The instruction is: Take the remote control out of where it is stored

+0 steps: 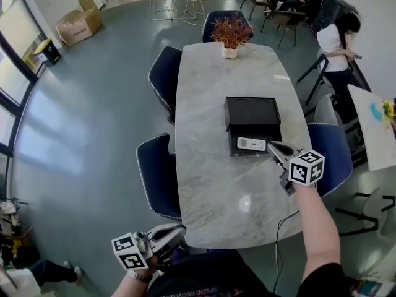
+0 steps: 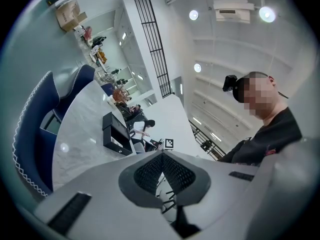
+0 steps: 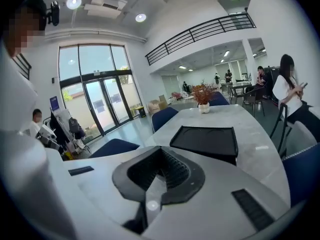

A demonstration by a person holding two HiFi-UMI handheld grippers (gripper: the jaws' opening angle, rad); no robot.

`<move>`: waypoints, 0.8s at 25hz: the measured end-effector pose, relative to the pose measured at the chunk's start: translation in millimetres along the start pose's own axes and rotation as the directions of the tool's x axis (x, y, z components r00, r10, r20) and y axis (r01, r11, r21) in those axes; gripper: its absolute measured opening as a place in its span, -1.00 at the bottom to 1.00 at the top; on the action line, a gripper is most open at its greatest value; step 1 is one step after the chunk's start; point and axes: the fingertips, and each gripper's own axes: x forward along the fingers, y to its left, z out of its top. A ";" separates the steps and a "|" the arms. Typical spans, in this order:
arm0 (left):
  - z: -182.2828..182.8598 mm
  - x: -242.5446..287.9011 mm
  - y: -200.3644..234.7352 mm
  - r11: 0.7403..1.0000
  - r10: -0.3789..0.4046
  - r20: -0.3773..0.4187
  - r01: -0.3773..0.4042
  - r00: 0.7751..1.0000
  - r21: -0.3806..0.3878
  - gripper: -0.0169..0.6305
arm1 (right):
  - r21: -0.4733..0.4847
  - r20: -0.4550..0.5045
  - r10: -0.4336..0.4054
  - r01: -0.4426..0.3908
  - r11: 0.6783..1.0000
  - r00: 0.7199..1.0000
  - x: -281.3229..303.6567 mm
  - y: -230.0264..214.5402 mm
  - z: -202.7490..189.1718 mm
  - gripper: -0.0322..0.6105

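The white remote control [image 1: 251, 144] lay in the open drawer at the front of the black storage box [image 1: 252, 113], on the marble table [image 1: 210, 190]. The right gripper [image 1: 272, 146] was just beside the drawer's right end, its jaws pressed together with nothing between them. The left gripper [image 1: 179, 229] hung low by the near table edge, also closed and empty. To pick well, I think the right jaws must first open, then take the remote across its narrow width and lift it level, so that it does not catch on the drawer.
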 end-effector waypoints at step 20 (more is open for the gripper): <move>-9.0 -5.3 5.3 0.992 0.124 0.098 -0.123 0.987 -0.015 -0.93 | -0.314 -0.542 -0.029 -0.170 0.934 0.840 88.8 -78.1 -53.9 -0.87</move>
